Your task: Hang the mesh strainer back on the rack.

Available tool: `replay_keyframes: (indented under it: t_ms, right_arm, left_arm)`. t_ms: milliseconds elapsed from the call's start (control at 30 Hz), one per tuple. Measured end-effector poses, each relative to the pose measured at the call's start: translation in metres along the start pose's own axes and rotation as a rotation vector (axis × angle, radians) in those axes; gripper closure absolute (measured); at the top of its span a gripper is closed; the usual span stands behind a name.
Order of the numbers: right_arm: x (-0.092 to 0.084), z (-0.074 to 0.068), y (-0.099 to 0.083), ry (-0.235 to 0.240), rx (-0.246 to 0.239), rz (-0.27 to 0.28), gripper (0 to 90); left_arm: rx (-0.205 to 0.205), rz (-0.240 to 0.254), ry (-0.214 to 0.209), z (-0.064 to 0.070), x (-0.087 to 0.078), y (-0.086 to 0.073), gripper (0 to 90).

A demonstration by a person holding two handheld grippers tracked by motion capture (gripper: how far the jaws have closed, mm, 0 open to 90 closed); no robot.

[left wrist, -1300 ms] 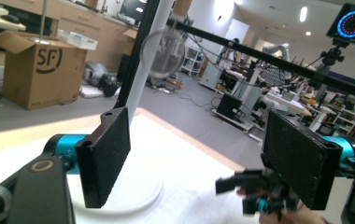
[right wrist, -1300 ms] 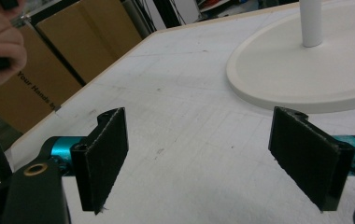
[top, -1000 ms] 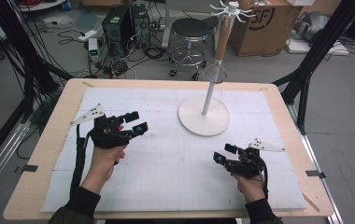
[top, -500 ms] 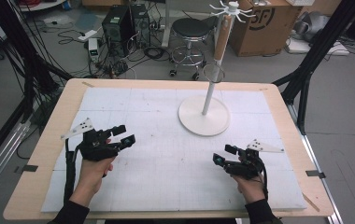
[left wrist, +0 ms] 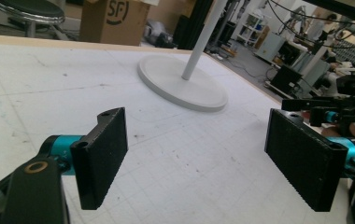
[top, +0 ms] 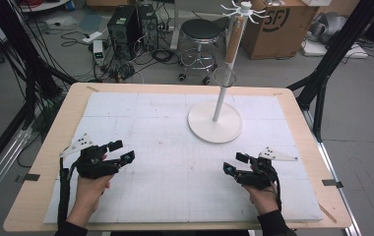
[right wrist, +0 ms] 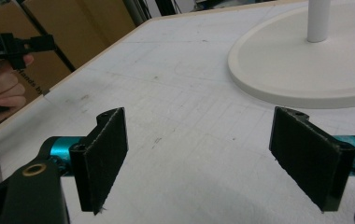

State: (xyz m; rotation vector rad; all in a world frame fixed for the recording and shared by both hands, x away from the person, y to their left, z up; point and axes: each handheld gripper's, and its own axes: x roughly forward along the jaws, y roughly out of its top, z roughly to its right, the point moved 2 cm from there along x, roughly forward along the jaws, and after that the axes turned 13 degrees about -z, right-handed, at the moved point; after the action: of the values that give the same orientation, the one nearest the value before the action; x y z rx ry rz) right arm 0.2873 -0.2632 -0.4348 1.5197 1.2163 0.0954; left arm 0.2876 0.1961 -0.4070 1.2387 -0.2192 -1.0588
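A: Looking from the near edge, both tools sit low over the mat (top: 175, 162), short of the stand (top: 214, 120). The left gripper (top: 121, 151) has its jaws wide apart with nothing between them; they have just been opening a little further. The right gripper (top: 234, 164) is also spread wide and empty.

B: What could go wrong?

A: That stand worries me. Its pole (top: 223, 91) is thin and tall on a flat round base (left wrist: 185, 86), so I judge a sideways knock high up could tip it.

B: And the surfaces?

A: The pads (left wrist: 103, 156) are black, flat, rectangular and finely grained. The mat is white, gridded and scuffed. The base looks smooth and matt, with a rounded lip. Farther up, a ring (top: 224, 76) sits on the pole, with thin hooks (top: 244, 9) at the top.
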Motion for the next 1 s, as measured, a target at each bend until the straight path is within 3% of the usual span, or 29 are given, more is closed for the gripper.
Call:
replay_keyframes:
  t_ms: [267,367,500,700,1000]
  right_arm:
    - [0.0,0.0,0.0,-0.002,0.0,0.0,18.7]
    - [0.0,0.0,0.0,-0.003,0.0,0.0,18.7]
    - [0.0,0.0,0.0,-0.001,0.004,-0.005,18.7]
    - [0.001,0.001,0.0,-0.007,0.001,-0.004,18.5]
    - [0.001,0.001,-0.001,-0.003,0.003,-0.007,18.5]
  left_arm:
    - [-0.009,-0.001,0.015,-0.003,-0.005,-0.011,22.2]
    - [-0.034,0.023,0.009,-0.006,-0.007,-0.018,23.0]
    - [-0.05,0.012,0.024,-0.01,-0.007,-0.03,23.3]
    - [-0.031,0.01,0.043,-0.008,-0.01,-0.031,22.9]
    - [-0.049,0.002,0.039,-0.009,-0.015,-0.04,22.2]
